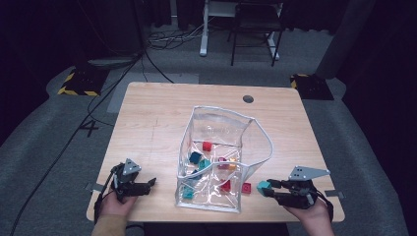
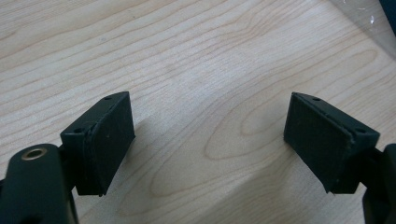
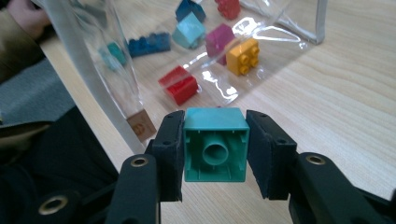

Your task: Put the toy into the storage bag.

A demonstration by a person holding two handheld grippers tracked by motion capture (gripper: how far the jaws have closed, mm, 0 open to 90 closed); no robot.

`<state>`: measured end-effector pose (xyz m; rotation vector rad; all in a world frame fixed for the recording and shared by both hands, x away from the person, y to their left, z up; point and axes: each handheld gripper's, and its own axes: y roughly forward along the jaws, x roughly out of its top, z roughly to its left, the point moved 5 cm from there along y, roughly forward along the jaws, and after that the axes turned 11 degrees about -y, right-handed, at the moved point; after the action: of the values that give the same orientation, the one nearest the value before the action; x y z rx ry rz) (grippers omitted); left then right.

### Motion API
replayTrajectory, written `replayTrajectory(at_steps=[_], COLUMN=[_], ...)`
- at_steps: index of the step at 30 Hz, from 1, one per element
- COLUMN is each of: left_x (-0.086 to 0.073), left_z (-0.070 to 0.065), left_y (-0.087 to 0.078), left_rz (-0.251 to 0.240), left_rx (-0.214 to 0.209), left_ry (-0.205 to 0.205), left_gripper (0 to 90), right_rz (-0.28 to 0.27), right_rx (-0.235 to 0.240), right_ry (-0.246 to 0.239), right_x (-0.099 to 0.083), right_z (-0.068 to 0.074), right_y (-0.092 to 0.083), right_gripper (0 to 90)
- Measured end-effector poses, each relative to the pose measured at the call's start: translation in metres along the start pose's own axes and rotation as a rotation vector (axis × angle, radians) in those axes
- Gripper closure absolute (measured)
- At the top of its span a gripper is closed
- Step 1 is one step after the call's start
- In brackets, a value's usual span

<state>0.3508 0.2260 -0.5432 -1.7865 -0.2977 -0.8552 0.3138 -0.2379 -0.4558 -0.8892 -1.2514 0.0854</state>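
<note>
We saw room dim, dark at edges of high view; table [image 1: 162, 113] lit from above. Glare streaked clear bag [image 1: 216, 132] left of right gripper [image 1: 273, 187]. Soft shadows lay under left gripper [image 2: 209, 135] pads. Right gripper view stayed sharp on teal block [image 3: 215, 144], blurred at near jaw bases. High view looked soft, grainy.

The held building brick [image 3: 215, 147] is teal, clamped between black fingers [image 3: 170, 154]. Inside the clear plastic bag [image 3: 84, 60] lie coloured bricks — red [image 3: 179, 85], yellow [image 3: 243, 56], magenta [image 3: 218, 39], dark blue [image 3: 148, 44]. The desk [image 2: 187, 56] is pale wood grain — the floor [image 1: 44, 147] grey.
</note>
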Motion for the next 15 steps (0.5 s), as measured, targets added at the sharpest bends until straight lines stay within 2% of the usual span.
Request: replayTrajectory(at_steps=[12, 15], left_x=[0.0, 0.0], left_z=[0.0, 0.0], left_y=[0.0, 0.0], left_rz=[0.001, 0.0], left_rx=[-0.003, -0.002], left_ry=[-0.002, -0.001], left_gripper=[16.5, 16.5], right_rz=[-0.07, -0.083], right_rx=[0.012, 0.002], right_ry=[-0.013, -0.021], right_x=[0.027, 0.035], right_z=[-0.001, -0.002], right_y=[-0.029, -0.036], right_gripper=[58.9, 58.9])
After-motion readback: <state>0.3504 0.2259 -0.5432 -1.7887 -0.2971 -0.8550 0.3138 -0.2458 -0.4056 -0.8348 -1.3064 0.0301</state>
